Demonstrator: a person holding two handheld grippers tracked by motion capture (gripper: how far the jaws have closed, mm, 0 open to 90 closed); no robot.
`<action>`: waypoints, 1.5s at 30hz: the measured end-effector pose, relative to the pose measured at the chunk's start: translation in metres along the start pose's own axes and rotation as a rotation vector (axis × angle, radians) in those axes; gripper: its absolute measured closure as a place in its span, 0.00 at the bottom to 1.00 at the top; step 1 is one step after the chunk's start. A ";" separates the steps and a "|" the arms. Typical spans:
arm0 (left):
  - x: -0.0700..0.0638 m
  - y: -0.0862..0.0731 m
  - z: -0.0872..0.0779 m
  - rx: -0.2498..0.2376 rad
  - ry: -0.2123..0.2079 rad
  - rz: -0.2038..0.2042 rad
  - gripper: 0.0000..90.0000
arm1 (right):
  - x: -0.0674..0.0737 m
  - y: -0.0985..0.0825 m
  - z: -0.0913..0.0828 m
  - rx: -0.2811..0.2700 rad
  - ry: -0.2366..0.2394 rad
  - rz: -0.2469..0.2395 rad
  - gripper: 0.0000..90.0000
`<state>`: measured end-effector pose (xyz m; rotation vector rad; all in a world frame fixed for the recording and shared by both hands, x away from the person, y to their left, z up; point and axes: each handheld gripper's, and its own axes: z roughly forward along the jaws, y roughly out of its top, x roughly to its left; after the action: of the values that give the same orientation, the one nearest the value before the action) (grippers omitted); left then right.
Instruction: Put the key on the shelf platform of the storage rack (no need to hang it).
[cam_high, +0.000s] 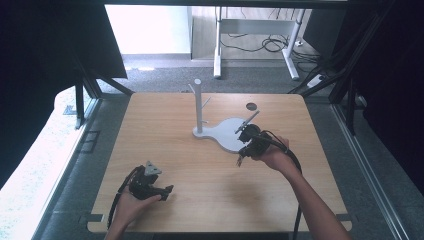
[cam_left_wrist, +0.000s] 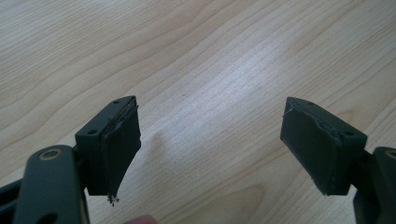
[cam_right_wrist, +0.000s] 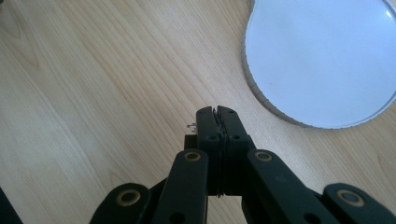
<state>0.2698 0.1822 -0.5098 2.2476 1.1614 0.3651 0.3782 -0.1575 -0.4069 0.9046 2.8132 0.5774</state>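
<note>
A white stand has an upright post (cam_high: 198, 105) with short pegs and a flat rounded base (cam_high: 227, 134) near the middle of the wooden table (cam_high: 210, 200). My right gripper (cam_high: 241, 159) is held at the base's front right edge, its jaws pointing down at the wood. In the right gripper view this right gripper (cam_right_wrist: 218, 113) is shut with nothing between its pads, just short of the base (cam_right_wrist: 322, 60). My left gripper (cam_high: 169, 191) rests low at the table's front left. In the left gripper view the left gripper (cam_left_wrist: 210, 149) is wide open over bare wood.
A small round hole (cam_high: 251, 106) sits in the tabletop behind the stand. Beyond the table's far edge are grey floor, a white desk frame (cam_high: 217, 55) and loose cables (cam_high: 272, 45). Dark curtains hang at both sides.
</note>
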 end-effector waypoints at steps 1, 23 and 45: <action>0.000 0.000 0.000 0.000 0.000 0.000 0.23 | 0.000 0.001 0.000 0.000 -0.001 0.000 1.00; 0.001 0.000 -0.001 -0.005 -0.001 -0.009 0.23 | -0.018 0.015 -0.003 -0.001 -0.005 0.037 1.00; 0.002 -0.001 -0.002 -0.007 -0.002 -0.010 0.23 | -0.044 0.028 -0.003 -0.004 -0.026 0.094 1.00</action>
<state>0.2700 0.1850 -0.5088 2.2347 1.1678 0.3629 0.4283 -0.1630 -0.3924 1.0411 2.7569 0.5787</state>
